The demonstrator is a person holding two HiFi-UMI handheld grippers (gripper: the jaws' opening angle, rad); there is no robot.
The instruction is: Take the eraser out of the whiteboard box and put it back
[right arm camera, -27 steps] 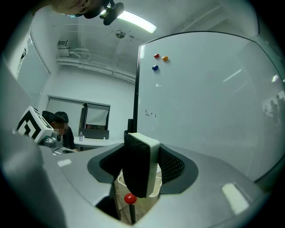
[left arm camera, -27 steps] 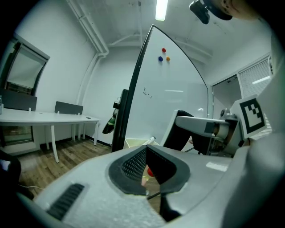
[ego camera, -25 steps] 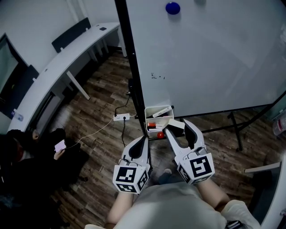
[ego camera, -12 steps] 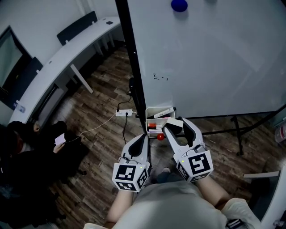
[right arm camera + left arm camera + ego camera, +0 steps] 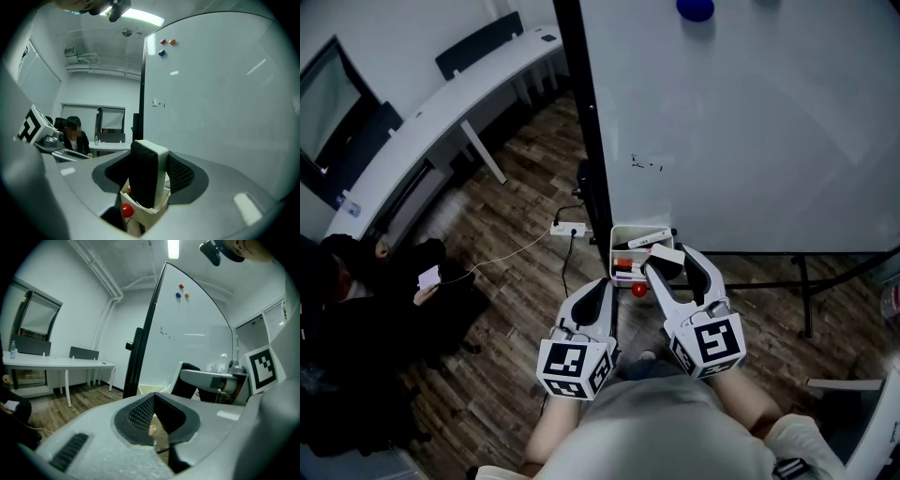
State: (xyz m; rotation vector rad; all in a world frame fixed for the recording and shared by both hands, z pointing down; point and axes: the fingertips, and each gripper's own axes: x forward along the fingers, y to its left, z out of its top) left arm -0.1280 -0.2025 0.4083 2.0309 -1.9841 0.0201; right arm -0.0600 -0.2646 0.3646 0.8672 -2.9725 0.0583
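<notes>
The eraser, a white block with black felt, stands on edge between the pads of my right gripper, which is shut on it. It hangs just over the right end of the white whiteboard box, which is fixed at the board's lower left corner and holds markers. In the right gripper view the eraser fills the gap of the right gripper, with the box right beneath it. My left gripper is shut and empty, short of the box; the left gripper shows nothing between its pads.
The whiteboard and its black post rise right ahead. A red ball sits below the box. A power strip and cable lie on the wood floor. A person sits at the left by white desks.
My right gripper with the eraser has crept forward and slightly down over the box. The left gripper has barely moved.
</notes>
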